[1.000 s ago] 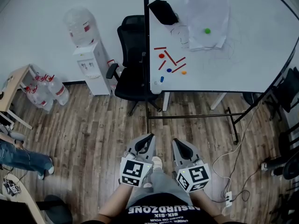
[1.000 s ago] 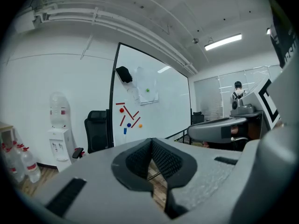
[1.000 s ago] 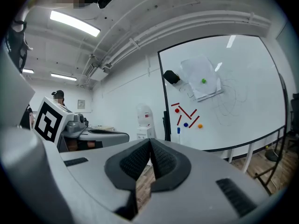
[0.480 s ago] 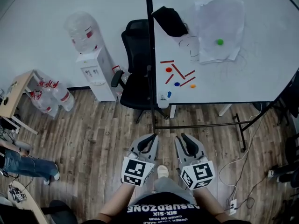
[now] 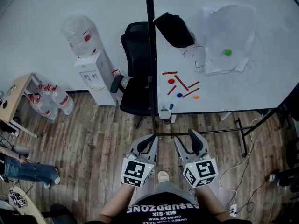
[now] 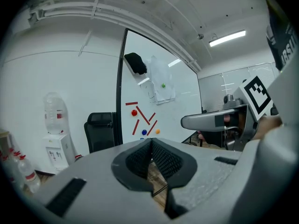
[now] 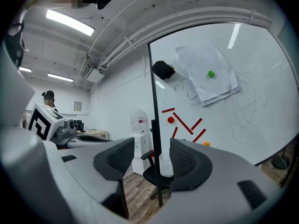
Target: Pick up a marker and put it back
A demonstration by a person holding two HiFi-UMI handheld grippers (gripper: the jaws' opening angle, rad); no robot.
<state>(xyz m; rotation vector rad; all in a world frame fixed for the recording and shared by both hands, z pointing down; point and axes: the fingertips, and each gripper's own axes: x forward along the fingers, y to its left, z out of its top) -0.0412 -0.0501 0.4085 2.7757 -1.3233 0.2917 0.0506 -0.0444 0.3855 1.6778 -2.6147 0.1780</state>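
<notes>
Right tool [image 5: 188,141] jaws have just spread wide, nothing between; left tool [image 5: 148,141] pinched closed. Blue marker [image 5: 171,107] is likely light, stiff, slick: pinch mid-barrel.

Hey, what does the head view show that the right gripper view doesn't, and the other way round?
Only the head view shows the water bottles on the floor at the left, someone's leg in jeans at the left edge, and the white power strip with its cable.
Only the right gripper view shows the ceiling lights and a person standing far off at the left.
Both show the whiteboard with its red strips and green magnet, the water dispenser and the black chair.
</notes>
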